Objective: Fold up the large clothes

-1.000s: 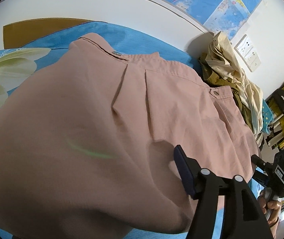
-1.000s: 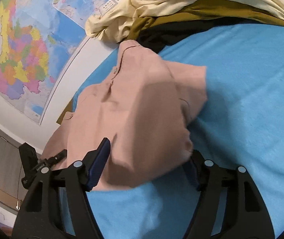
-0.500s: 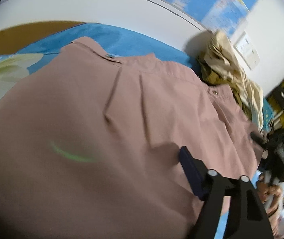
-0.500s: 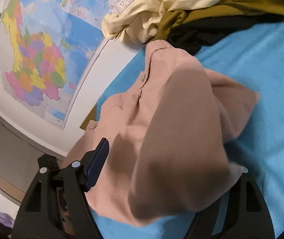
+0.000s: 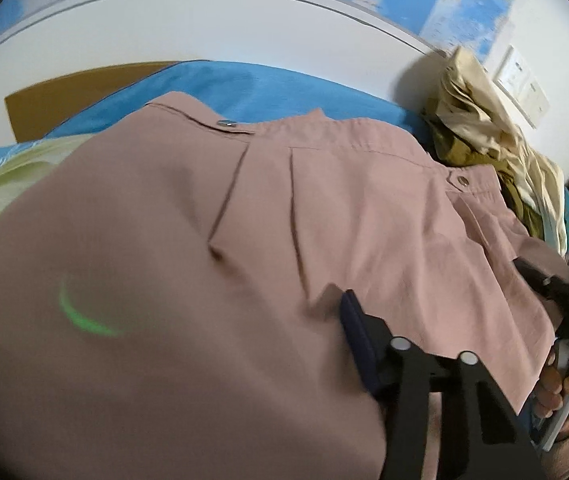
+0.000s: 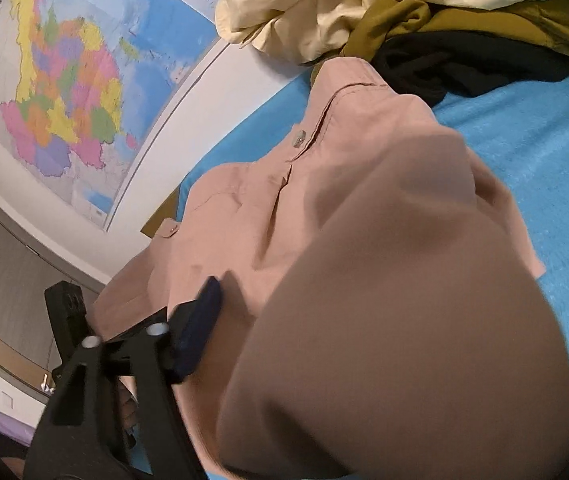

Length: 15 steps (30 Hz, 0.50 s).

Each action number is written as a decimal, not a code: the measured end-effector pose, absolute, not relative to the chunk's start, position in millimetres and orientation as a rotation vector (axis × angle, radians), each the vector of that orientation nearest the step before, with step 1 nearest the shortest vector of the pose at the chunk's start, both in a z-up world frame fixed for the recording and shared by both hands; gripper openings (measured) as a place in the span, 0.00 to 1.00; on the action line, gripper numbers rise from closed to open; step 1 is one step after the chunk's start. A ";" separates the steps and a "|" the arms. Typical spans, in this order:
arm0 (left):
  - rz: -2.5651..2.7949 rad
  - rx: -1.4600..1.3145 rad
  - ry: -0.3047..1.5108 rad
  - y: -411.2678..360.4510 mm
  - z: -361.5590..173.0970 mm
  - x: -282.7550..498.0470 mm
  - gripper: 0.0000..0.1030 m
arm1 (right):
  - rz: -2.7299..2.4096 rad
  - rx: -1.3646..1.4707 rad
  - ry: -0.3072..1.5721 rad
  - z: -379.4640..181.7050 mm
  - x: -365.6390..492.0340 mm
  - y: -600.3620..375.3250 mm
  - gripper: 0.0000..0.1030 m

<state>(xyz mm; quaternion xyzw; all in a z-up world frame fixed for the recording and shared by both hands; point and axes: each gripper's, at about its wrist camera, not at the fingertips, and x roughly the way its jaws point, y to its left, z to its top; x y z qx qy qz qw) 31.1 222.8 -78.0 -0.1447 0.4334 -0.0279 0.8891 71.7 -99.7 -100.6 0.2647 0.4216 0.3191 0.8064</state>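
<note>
A pink garment (image 5: 324,208) lies spread on a blue sheet (image 6: 544,152), beside a heap of clothes (image 6: 364,12) by the wall. Both the left gripper (image 5: 244,340) and the right gripper (image 6: 324,320) have jaws closing with pink cloth bunched between them; whether the pads already press it, I cannot tell.

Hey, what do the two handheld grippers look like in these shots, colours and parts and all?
Both are matte black plastic. The left gripper has angular black arms, a dark navy pad on its one visible finger and two round silver pins. The right gripper looks the same: black linkage, navy pad, two silver pins. Seen from the left camera, its body is a black block. No cables or sleeves are visible.
</note>
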 end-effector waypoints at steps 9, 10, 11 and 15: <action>-0.028 -0.289 0.892 217.7 -77.6 37.0 0.41 | 0.731 0.623 0.954 -107.8 82.1 -95.0 0.26; -0.025 -0.304 0.894 219.3 -77.0 38.3 0.36 | 0.735 0.638 0.961 -109.0 83.5 -96.4 0.23; -0.023 -0.331 0.895 224.0 -75.7 38.4 0.28 | 0.740 0.637 0.957 -107.1 83.8 -96.7 0.19; -0.030 -0.345 0.882 228.3 -66.0 34.0 0.20 | 0.793 0.618 0.898 -87.9 76.6 -99.1 0.14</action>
